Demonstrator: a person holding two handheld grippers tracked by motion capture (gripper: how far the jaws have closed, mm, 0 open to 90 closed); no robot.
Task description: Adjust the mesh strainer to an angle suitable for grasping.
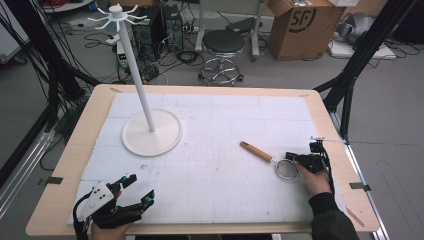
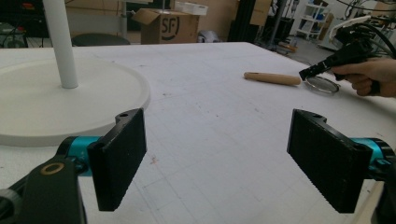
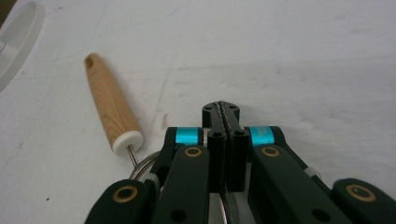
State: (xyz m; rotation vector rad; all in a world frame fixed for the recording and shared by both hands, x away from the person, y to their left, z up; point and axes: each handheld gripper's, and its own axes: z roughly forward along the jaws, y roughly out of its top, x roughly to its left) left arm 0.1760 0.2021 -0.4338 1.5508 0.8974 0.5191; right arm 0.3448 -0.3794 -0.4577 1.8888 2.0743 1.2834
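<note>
Right gripper (image 1: 299, 159), jaws together, sits over the round metal strainer with a wooden handle (image 1: 272, 160) near the tabletop's right edge; left gripper (image 1: 140, 190) gapes apart at the near-left corner.

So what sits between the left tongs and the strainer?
Nothing: bare white mat runs from the left tongs to the strainer, clearest in the high view.

Left gripper (image 1: 136, 190) low at the near edge, jaws wide apart; right gripper (image 1: 290, 157) jaws pressed together.
</note>
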